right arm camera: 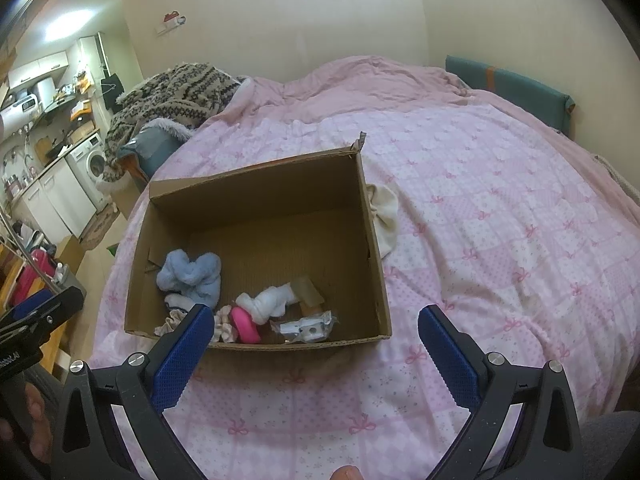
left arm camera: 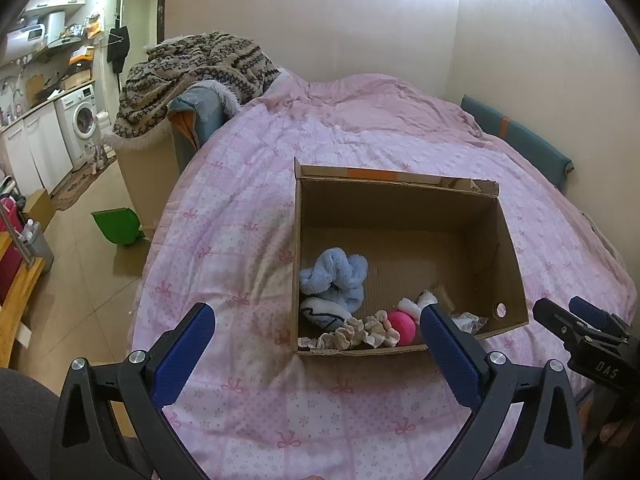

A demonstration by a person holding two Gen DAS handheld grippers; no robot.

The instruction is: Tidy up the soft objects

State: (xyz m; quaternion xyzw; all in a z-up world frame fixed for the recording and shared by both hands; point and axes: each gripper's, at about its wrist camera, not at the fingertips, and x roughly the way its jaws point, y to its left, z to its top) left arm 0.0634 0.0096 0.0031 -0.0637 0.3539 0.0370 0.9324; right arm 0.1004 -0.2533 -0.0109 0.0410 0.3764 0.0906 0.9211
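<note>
Nearest, both grippers, left (left arm camera: 316, 340) and right (right arm camera: 316, 340), gape wide and empty above the quilt (right arm camera: 500, 220). Beyond, the box (right arm camera: 374, 240) holds a blue sock (right arm camera: 192, 276), pink ball (right arm camera: 246, 324) and scrunchies; a cream cloth (right arm camera: 386, 212) lies just outside its right wall.

A cardboard box (right arm camera: 372, 240) was set on the bed (right arm camera: 500, 240), near its middle. Inside the box, soft items were gathered toward the near wall: a fluffy cloth (right arm camera: 192, 276) at 9 o'clock, a ball (right arm camera: 246, 324) at 6 o'clock, with a frilled scrunchie (left arm camera: 360, 332) just to its left, a rolled sock (right arm camera: 268, 300) just behind the ball, and a plastic packet (right arm camera: 308, 328) toward 5 o'clock. Outside the box, a cloth (right arm camera: 386, 212) was laid against its right wall, at 3 o'clock. A knitted blanket (left arm camera: 192, 76) was heaped beyond the bed at 10 o'clock.
</note>
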